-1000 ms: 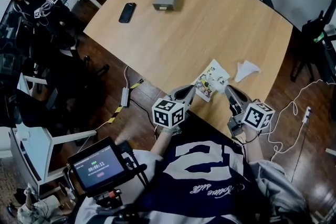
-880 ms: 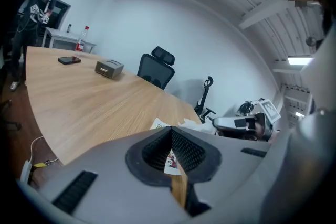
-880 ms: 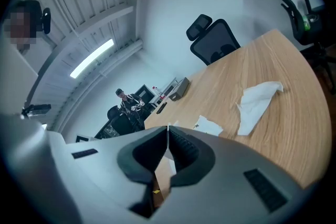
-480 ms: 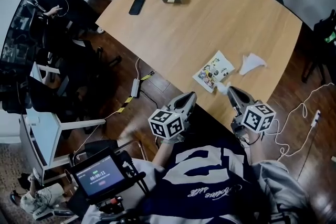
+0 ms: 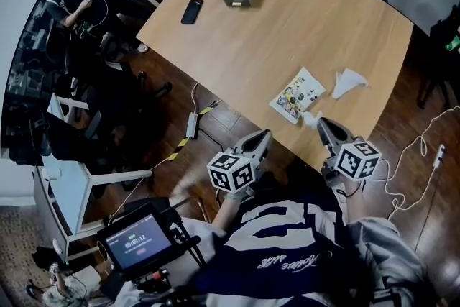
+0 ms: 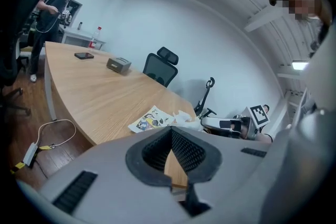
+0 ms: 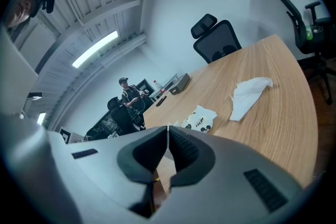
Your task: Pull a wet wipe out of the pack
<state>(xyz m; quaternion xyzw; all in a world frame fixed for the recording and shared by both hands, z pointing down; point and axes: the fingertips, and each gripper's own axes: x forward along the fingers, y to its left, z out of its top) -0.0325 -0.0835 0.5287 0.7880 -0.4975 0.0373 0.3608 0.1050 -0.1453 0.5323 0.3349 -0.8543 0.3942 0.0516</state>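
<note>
Table, head view: we see the wooden table [image 5: 287, 18] with the wipe pack [image 5: 297, 95] near its close edge and a loose wipe [image 5: 348, 83] beside it.
Grippers, head view: our right gripper [image 5: 320, 123] meets a white wet wipe [image 5: 310, 118] at the pack's corner; our left gripper [image 5: 264, 134] hangs off the table edge, apart from the pack.
Left gripper view: our jaws are pressed together on nothing; the pack [image 6: 151, 119] lies ahead.
Right gripper view: our jaws pinch the wet wipe's end; the pack [image 7: 199, 119] sits just beyond.
</note>
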